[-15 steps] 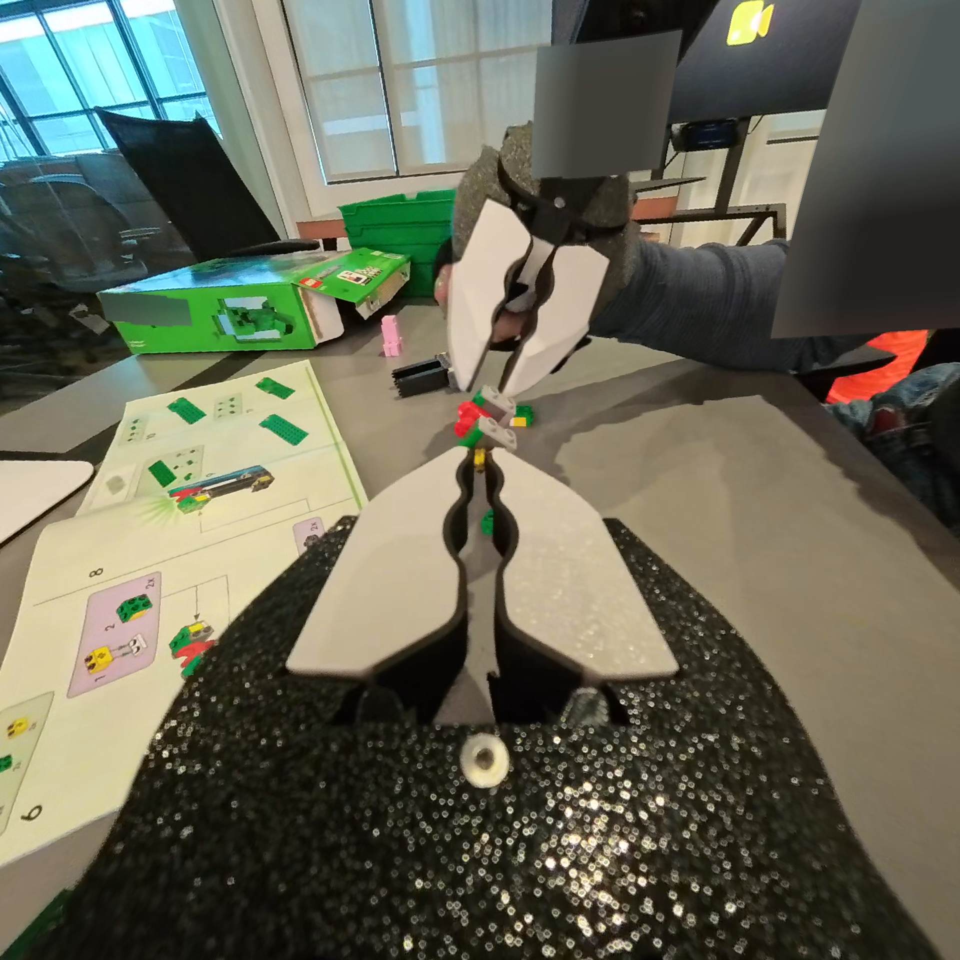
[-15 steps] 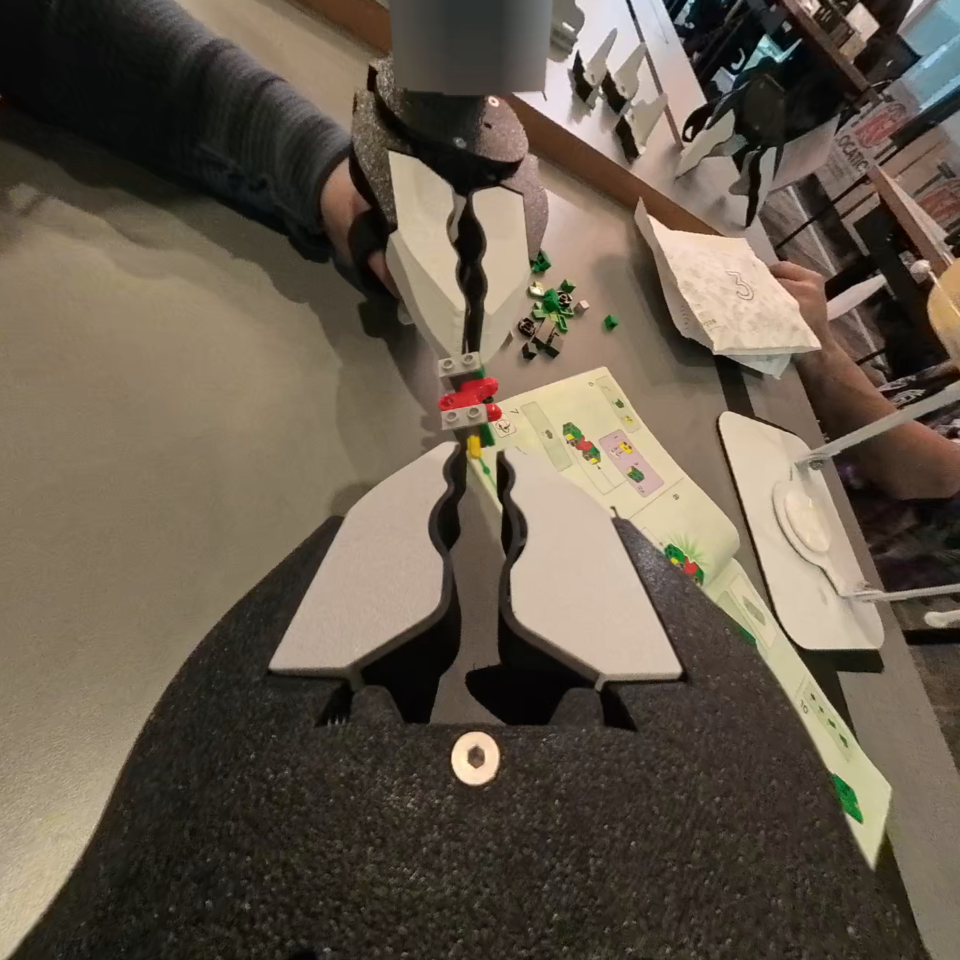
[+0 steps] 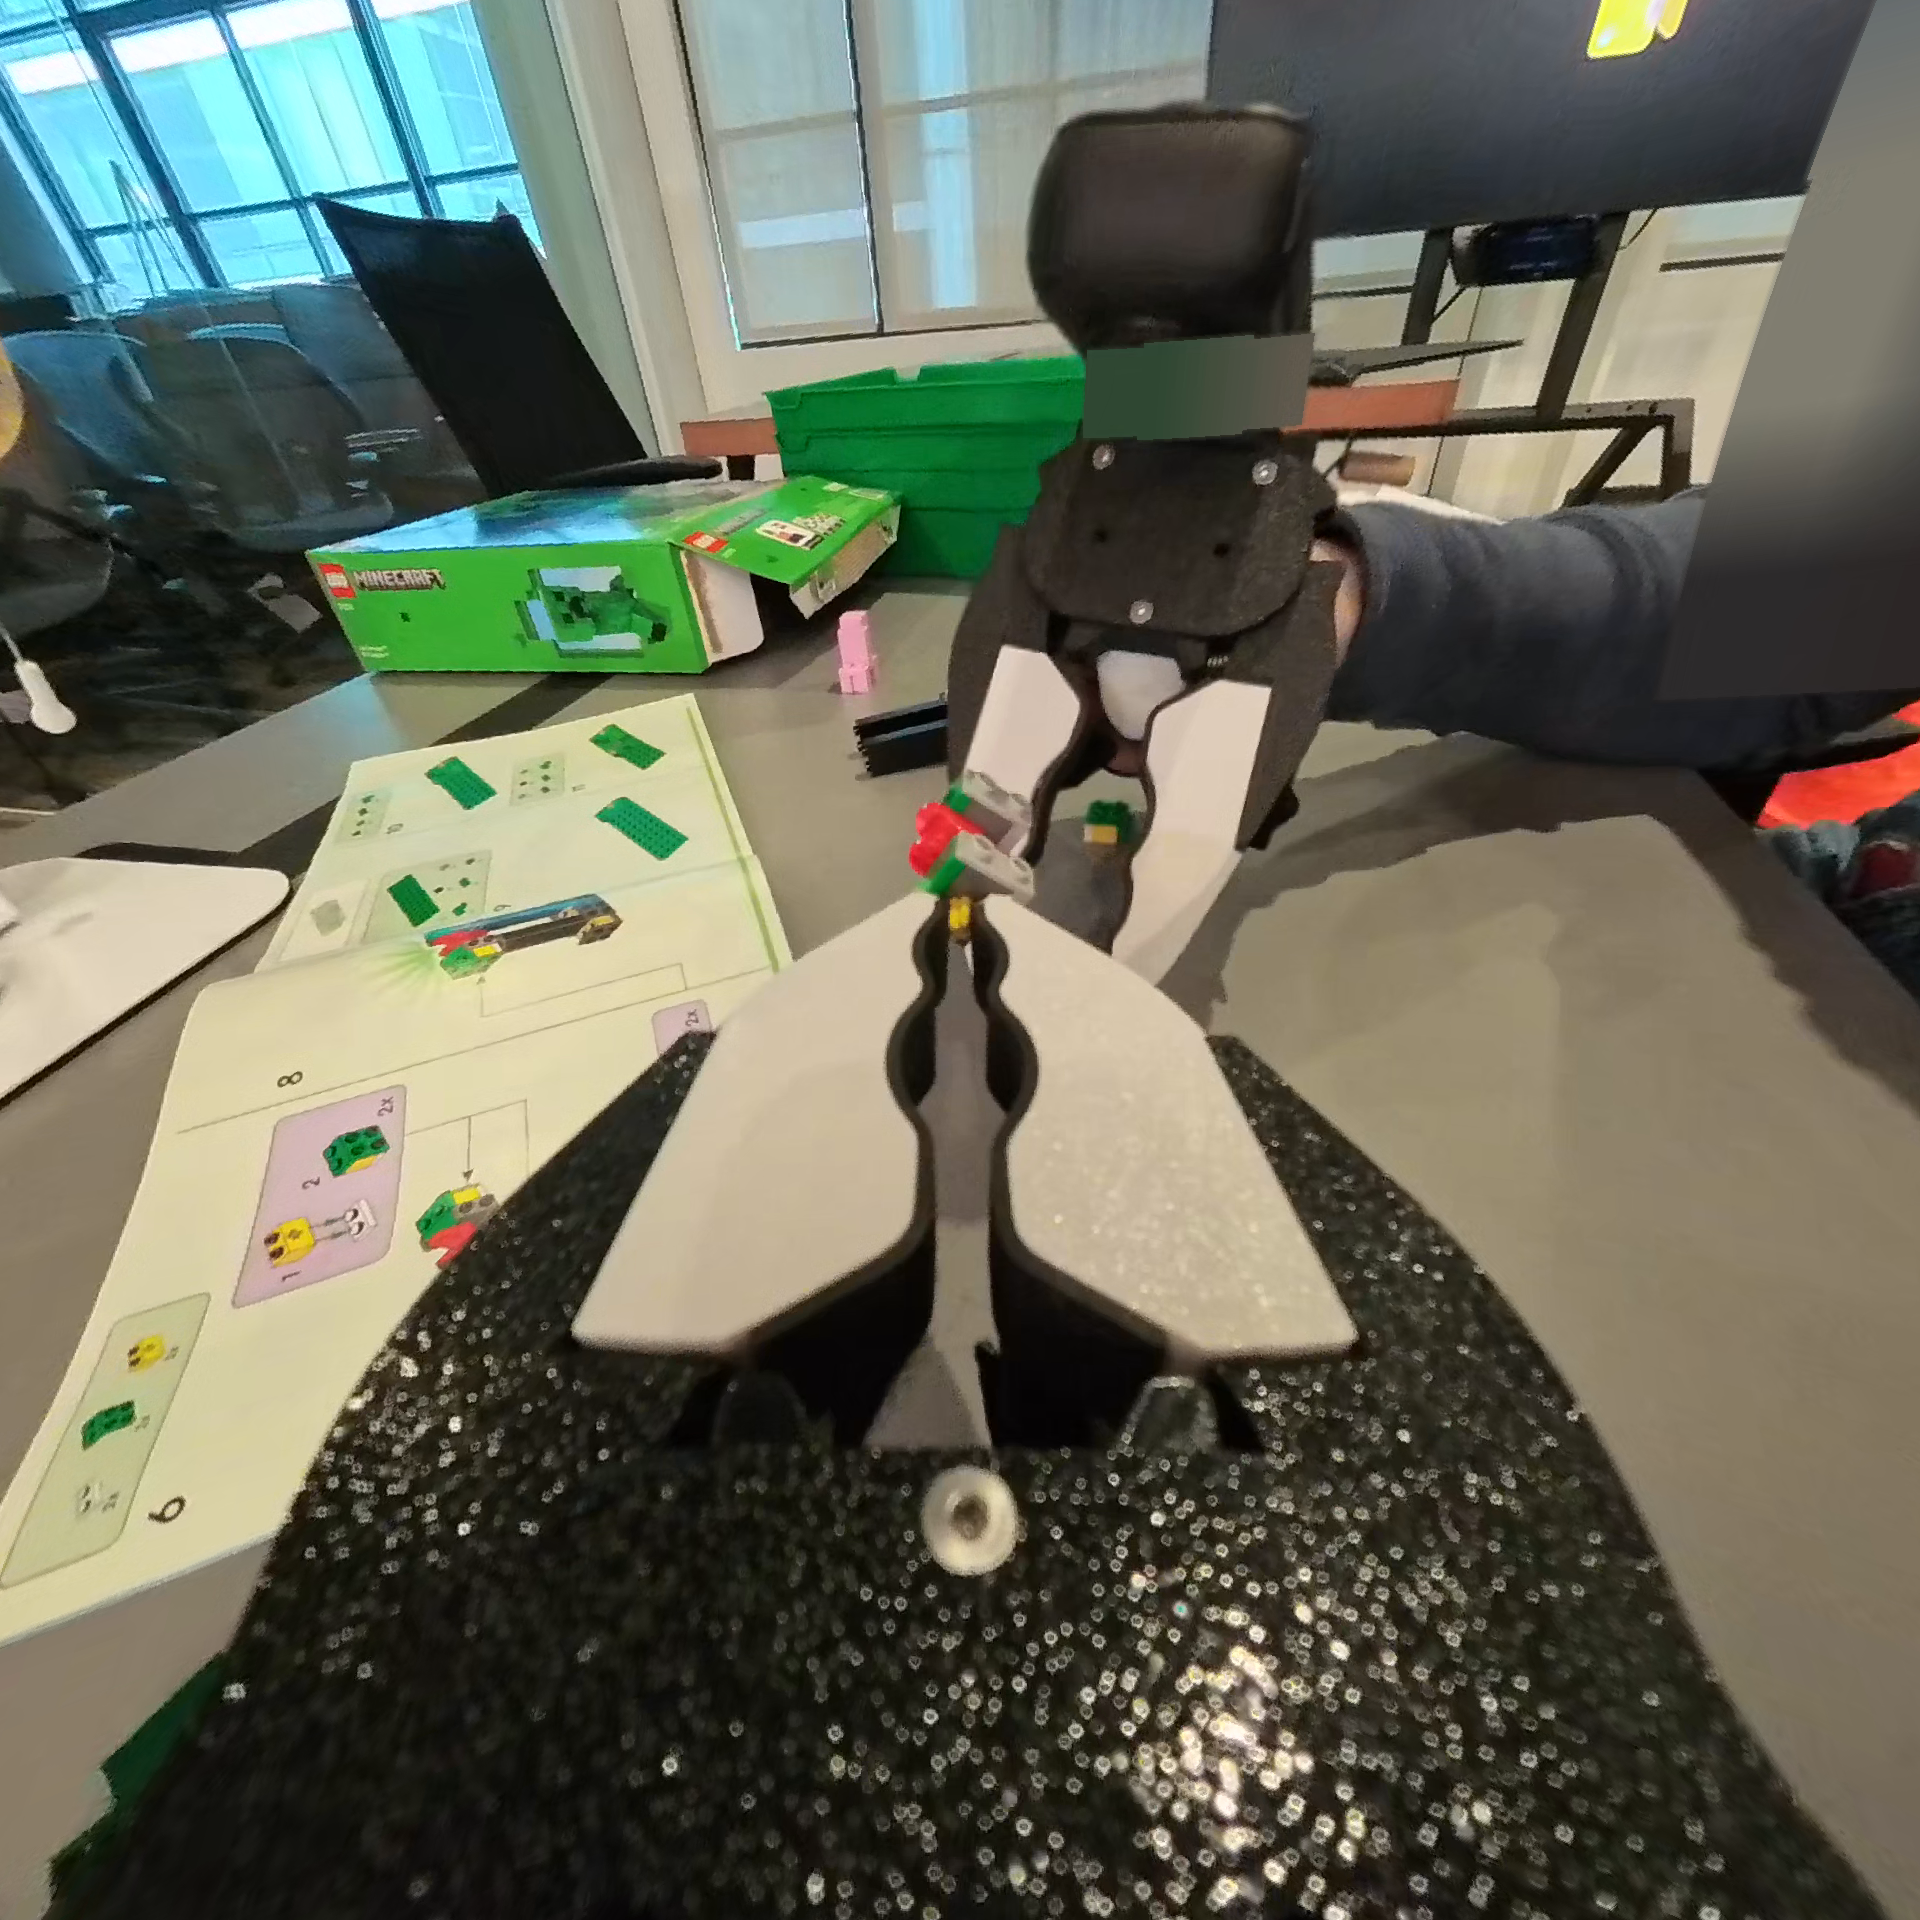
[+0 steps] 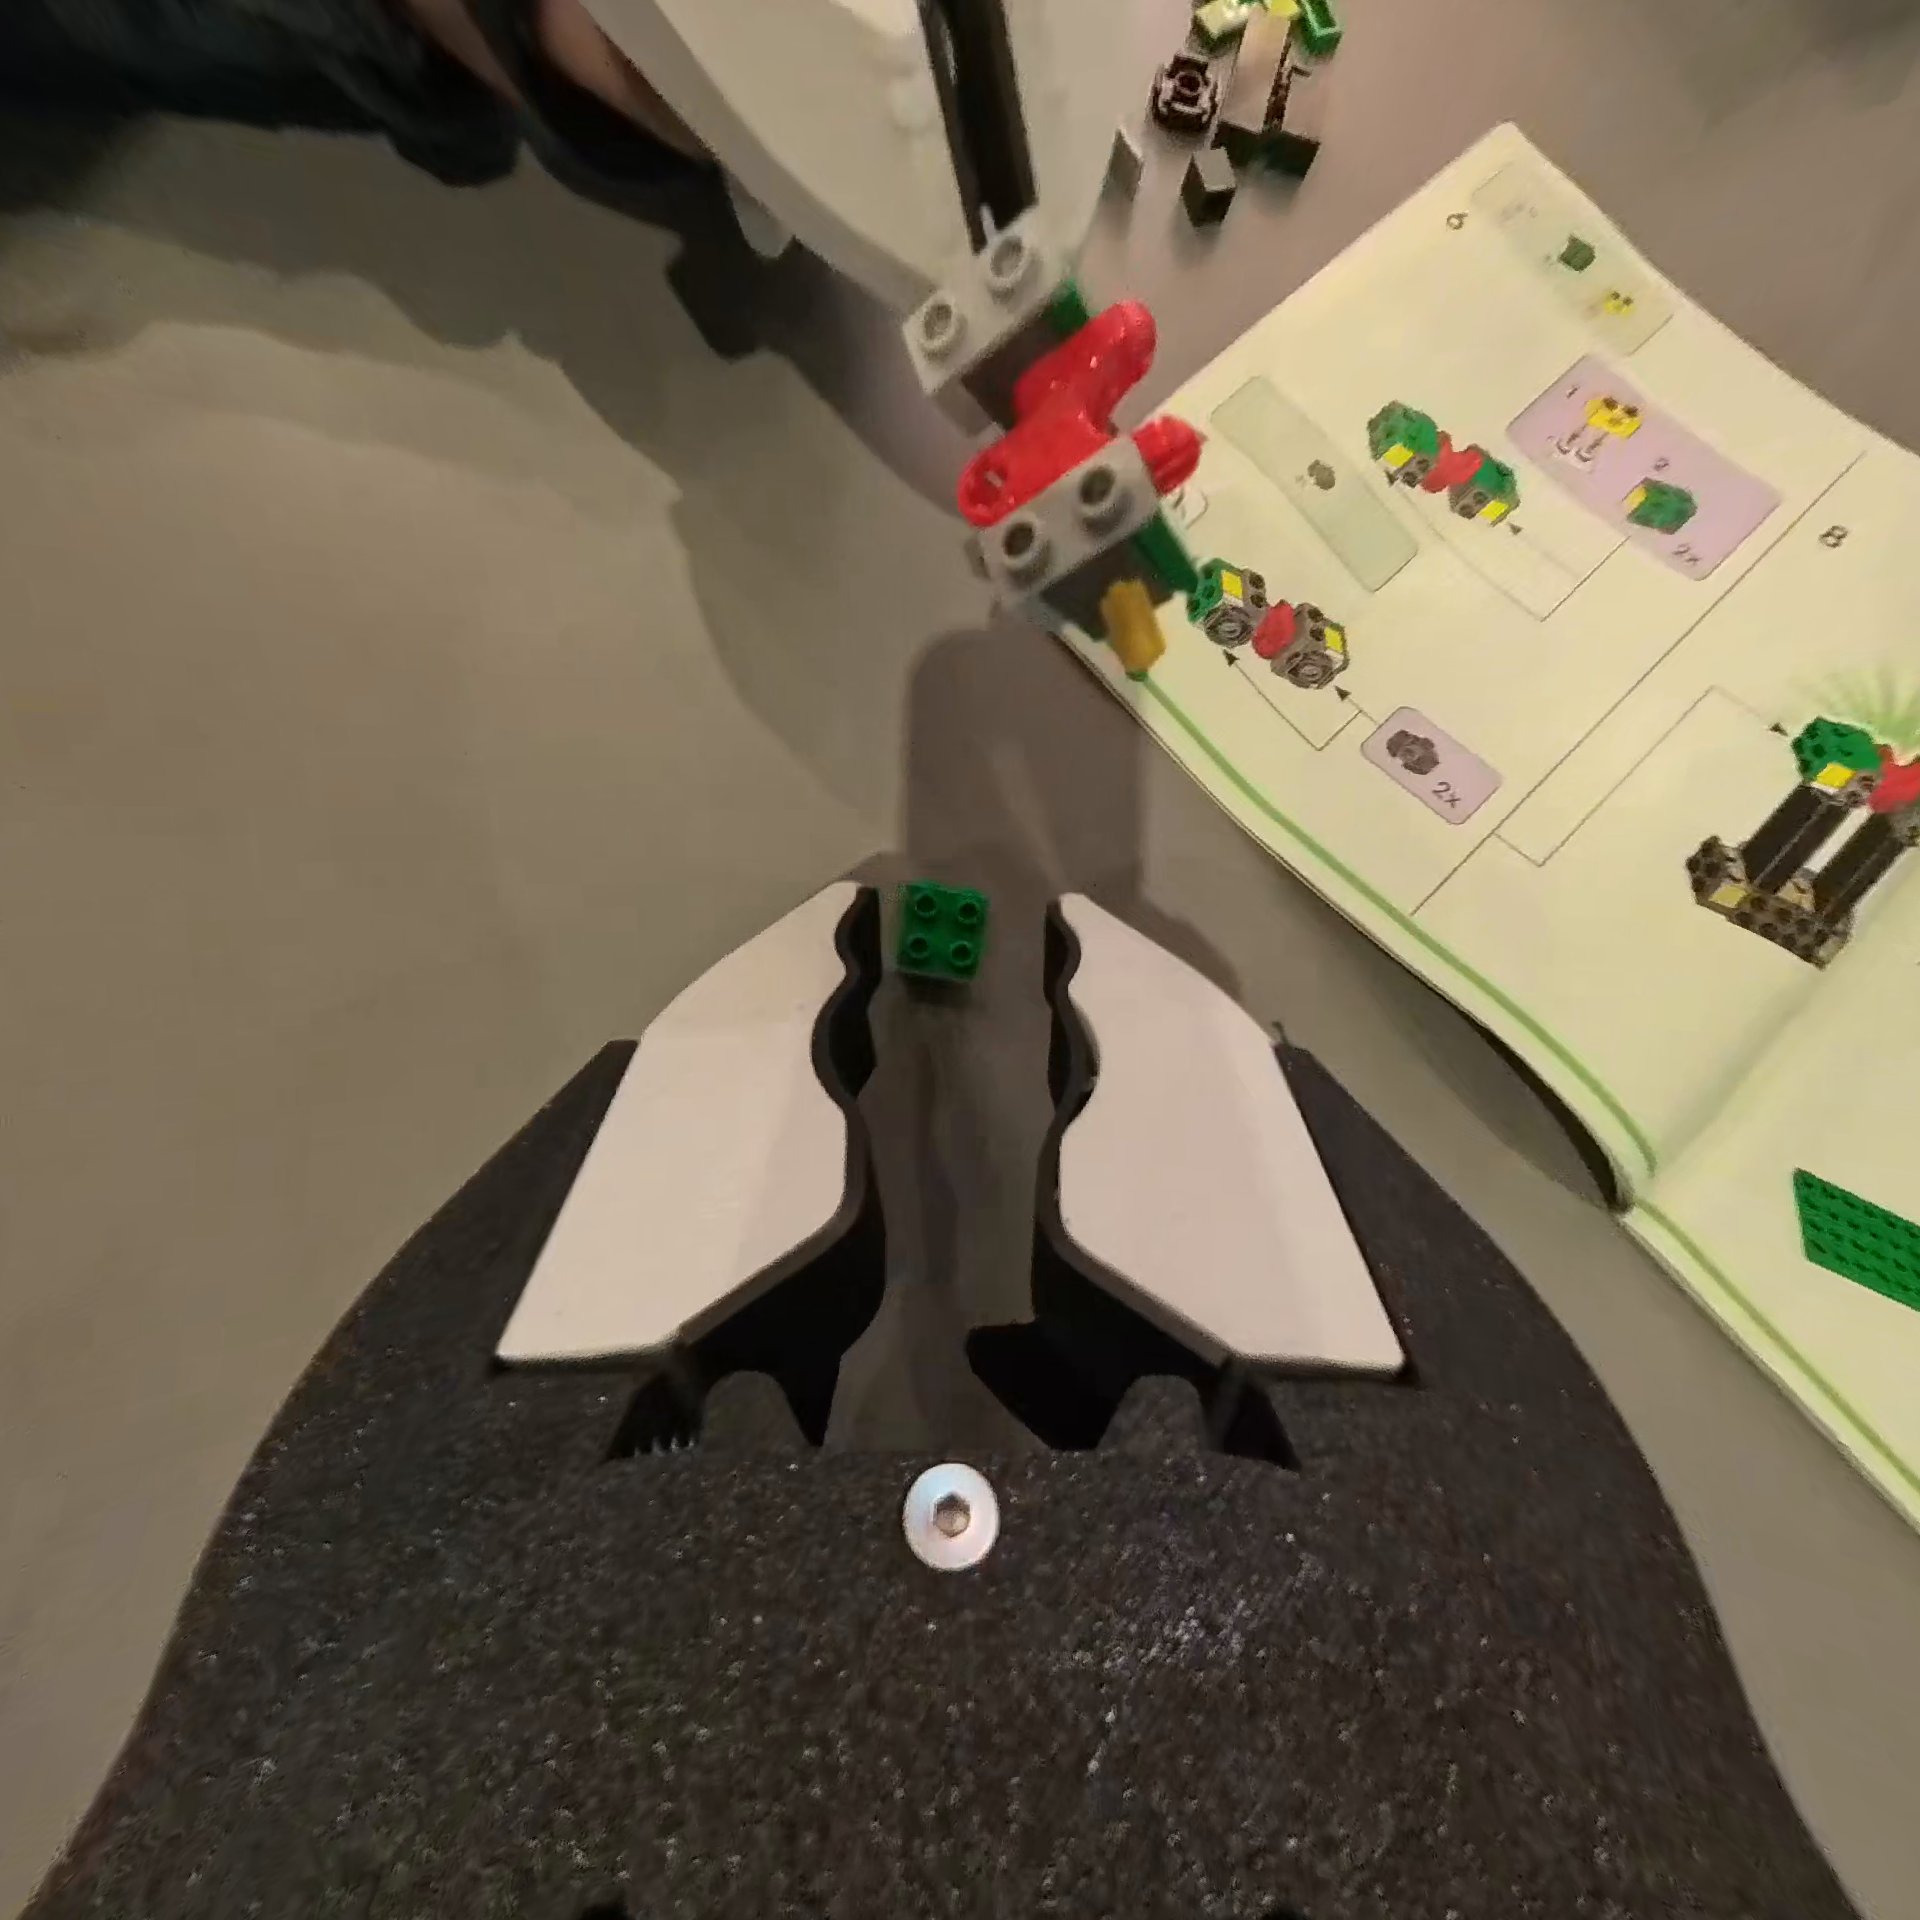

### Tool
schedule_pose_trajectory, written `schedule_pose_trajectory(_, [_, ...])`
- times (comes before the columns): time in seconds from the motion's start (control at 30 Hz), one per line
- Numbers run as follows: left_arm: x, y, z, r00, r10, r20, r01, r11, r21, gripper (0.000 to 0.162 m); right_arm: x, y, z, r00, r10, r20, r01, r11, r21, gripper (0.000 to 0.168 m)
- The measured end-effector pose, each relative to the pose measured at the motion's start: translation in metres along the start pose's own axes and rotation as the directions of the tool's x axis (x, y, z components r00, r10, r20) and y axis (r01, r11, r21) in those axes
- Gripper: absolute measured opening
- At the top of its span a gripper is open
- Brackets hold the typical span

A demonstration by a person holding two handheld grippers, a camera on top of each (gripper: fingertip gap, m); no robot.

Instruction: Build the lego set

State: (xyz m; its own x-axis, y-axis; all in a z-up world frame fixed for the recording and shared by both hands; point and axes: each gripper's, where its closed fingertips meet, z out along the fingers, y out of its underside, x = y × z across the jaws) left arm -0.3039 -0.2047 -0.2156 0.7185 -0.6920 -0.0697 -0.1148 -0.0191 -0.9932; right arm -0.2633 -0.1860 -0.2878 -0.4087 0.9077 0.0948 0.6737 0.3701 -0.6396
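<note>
My left gripper [image 3: 961, 928] is shut on a small assembly [image 3: 971, 850] of red, grey, green and yellow pieces and holds it above the table. The right wrist view shows that assembly [image 4: 1060, 468] hanging from the left gripper [image 4: 982, 244] over the edge of the instruction booklet [image 4: 1558, 623]. My right gripper [image 4: 956, 914] is open and low over the table. A green 2x2 brick [image 4: 940, 930] lies between its tips, close to the left finger. In the left wrist view the right gripper [image 3: 1081, 914] faces me with its jaws apart around that brick [image 3: 1107, 826].
The open booklet [image 3: 468, 987] lies left of my left gripper. Behind it are a green set box [image 3: 540, 603], stacked green bins [image 3: 914, 457], a pink figure [image 3: 854, 652] and a black part [image 3: 899, 732]. Loose dark and green pieces [image 4: 1236, 114] lie beyond the booklet. A white mat [image 3: 104, 935] lies far left. Across from one pair of fingers to the other is roughly 9 centimeters.
My right gripper has opened and drawn back from the assembly, and the green brick now lies between its fingers. My left gripper still holds the assembly, now tilted.
</note>
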Motion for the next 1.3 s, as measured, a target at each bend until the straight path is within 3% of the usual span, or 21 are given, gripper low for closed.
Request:
schedule_pose_trajectory(0.37, [0.0,0.001,0.001,1.0,0.005,0.005,-0.005,1.0,-0.007,0.004,-0.004,0.009,0.009,1.0,0.005,0.018,-0.004,0.998,-0.055,0.023])
schedule_pose_trajectory(0.83, [-0.001,0.001,0.001,1.0,0.006,0.013,-0.006,1.0,-0.005,0.004,0.004,0.007,0.004,0.999,0.012,-0.038,-0.012,1.0,-0.012,0.017])
schedule_pose_trajectory(1.1, [-0.003,0.0,0.001,1.0,0.008,0.028,-0.008,1.0,-0.003,0.004,0.027,-0.002,-0.009,0.981,0.086,-0.173,-0.068,0.992,0.107,0.016])
schedule_pose_trajectory(1.3, [-0.007,0.0,0.0,0.998,0.024,0.062,-0.024,1.0,-0.005,0.004,0.046,-0.018,-0.026,0.928,0.177,-0.327,-0.08,0.954,0.289,0.016])
